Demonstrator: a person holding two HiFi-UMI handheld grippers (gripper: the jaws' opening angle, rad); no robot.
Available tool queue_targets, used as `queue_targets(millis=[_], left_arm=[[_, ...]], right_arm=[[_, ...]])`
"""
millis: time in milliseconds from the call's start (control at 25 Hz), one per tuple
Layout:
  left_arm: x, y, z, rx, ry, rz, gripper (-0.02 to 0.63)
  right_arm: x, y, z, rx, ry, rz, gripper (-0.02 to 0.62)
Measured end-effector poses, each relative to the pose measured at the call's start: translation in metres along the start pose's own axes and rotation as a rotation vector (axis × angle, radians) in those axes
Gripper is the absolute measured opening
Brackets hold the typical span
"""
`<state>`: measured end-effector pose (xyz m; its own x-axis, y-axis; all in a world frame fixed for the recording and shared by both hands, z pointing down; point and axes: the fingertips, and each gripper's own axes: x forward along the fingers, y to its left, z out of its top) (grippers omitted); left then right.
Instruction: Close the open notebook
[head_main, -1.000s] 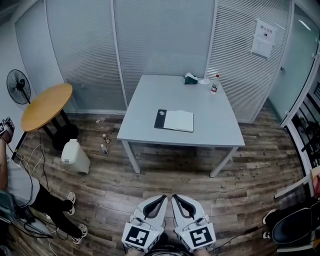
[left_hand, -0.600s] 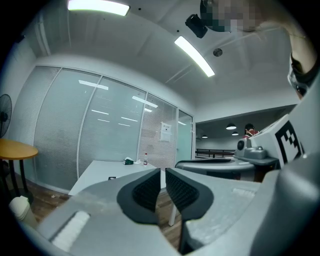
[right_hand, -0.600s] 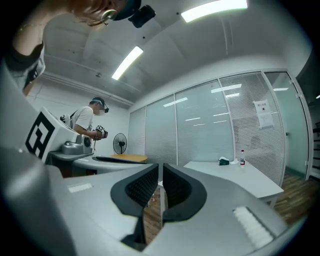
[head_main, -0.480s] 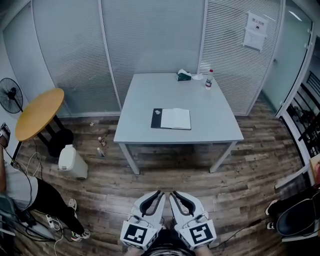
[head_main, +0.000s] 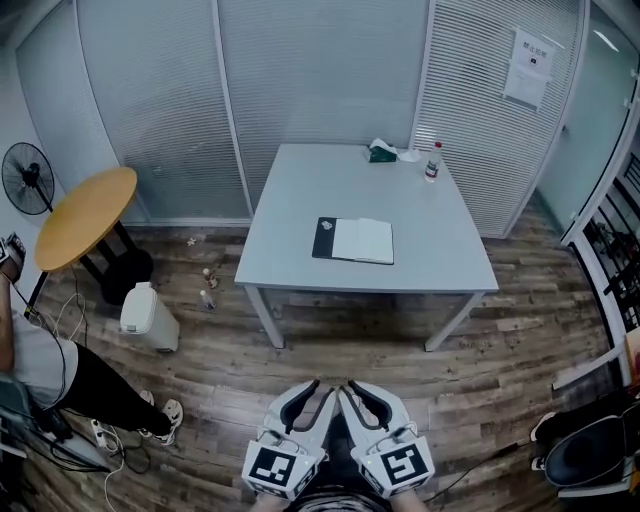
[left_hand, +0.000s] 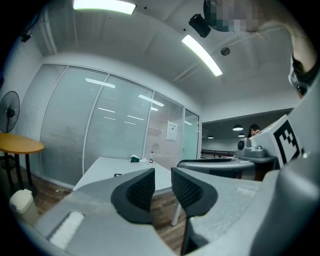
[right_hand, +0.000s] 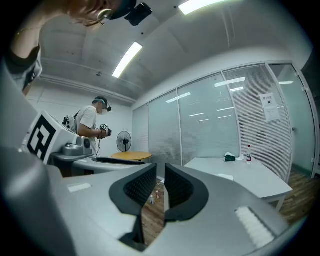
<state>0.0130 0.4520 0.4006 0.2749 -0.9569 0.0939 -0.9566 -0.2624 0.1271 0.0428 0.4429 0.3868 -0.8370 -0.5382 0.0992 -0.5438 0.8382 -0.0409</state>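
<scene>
The open notebook (head_main: 352, 240) lies flat in the middle of the grey table (head_main: 440, 260), its dark cover showing at its left edge. Both grippers hang low over the wooden floor, well short of the table and side by side. My left gripper (head_main: 312, 388) has its jaws opening, with a clear gap and nothing between them (left_hand: 163, 186). My right gripper (head_main: 346, 390) shows a narrower gap with only floor behind it (right_hand: 160, 186). The notebook appears small and far off in the left gripper view (left_hand: 118, 175) and in the right gripper view (right_hand: 225, 177).
A bottle (head_main: 432, 162) and a green tissue box (head_main: 381, 153) stand at the table's far edge. To the left are a round wooden table (head_main: 85, 215), a fan (head_main: 28, 178), a white bin (head_main: 148, 315) and a person (head_main: 40, 370). Small bottles (head_main: 208, 285) stand by the table leg.
The left gripper's jaws have parted a little. Both grippers stay low in the head view, and the person at the left has shifted their feet.
</scene>
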Motion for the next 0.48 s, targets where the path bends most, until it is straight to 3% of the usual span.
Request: queue_targets(millis=[480], left_arm=[[0.058,0.043,0.005,0.008,0.012,0.019,0.094]], right_arm=[[0.06,-0.047,0.001,0.018,-0.013,0.006,0.054]])
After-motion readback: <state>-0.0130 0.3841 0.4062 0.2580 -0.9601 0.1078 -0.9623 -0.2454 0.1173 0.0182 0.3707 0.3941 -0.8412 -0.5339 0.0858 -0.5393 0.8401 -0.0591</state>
